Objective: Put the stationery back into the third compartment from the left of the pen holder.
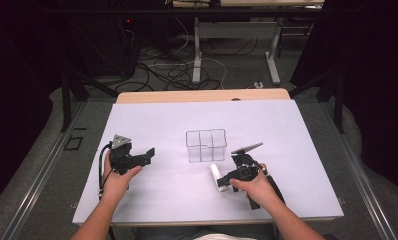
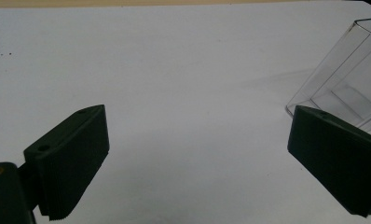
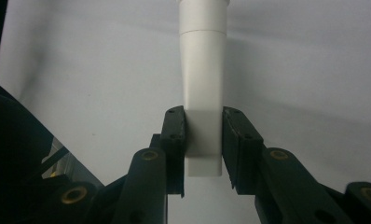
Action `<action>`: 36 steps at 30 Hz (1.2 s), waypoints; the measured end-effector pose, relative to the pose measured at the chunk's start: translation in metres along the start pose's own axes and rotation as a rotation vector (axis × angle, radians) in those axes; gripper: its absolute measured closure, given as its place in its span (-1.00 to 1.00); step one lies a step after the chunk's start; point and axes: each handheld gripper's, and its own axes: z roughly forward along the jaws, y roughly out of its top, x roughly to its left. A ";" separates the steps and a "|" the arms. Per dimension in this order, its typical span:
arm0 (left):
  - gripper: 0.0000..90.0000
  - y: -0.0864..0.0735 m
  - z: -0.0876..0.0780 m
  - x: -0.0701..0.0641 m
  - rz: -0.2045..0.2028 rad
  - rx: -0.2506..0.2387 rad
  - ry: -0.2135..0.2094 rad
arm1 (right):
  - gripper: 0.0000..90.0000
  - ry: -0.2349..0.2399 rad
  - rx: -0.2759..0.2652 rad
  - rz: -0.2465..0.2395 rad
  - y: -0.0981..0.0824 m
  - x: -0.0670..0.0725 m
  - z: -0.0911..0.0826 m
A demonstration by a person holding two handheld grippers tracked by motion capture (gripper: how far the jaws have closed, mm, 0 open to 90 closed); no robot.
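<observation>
1. The right hand (image 1: 257,187) holds the right tool (image 1: 226,181) near the front edge of the bench (image 1: 287,200), right of centre in the high view.
2. The right tool is clamped on a white tube (image 3: 203,93). In the right gripper view, both pads (image 3: 174,135) press on the flat lower end of the tube, one on each side.
3. The tube extends away from the right tool. Its body widens from the flat end to a round cap section at the far end.
4. In the high view, the tube (image 1: 217,176) sits just in front of a clear divided box (image 1: 206,145), apart from it. Whether the tube rests on the bench or is held just above it cannot be told.
5. The left hand (image 1: 118,180) holds the left tool (image 1: 148,156) left of centre, above the bench.
6. The left tool is apart. In the left gripper view, its two pads (image 2: 76,158) stand wide with bare white bench surface between them.
7. The clear divided box stands upright near the middle of the bench, between the two tools and farther back. Its corner (image 2: 351,79) appears at the right edge of the left gripper view.
</observation>
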 end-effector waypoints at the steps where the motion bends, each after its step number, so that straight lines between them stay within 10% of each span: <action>1: -0.88 0.000 0.000 0.000 0.005 0.001 -0.001 | 0.59 0.014 -0.026 -0.002 -0.001 0.001 0.000; 14: -0.87 0.001 -0.002 -0.006 0.024 -0.007 0.000 | 0.59 0.052 -0.198 -0.227 -0.002 0.007 -0.008; 27: -0.87 0.012 -0.017 -0.024 -0.009 -0.105 -0.065 | 0.59 -0.048 -0.462 -0.552 -0.010 0.033 -0.024; 36: -0.64 0.021 -0.025 -0.048 0.023 -0.116 -0.101 | 0.59 -0.076 -0.595 -0.628 -0.012 0.030 -0.033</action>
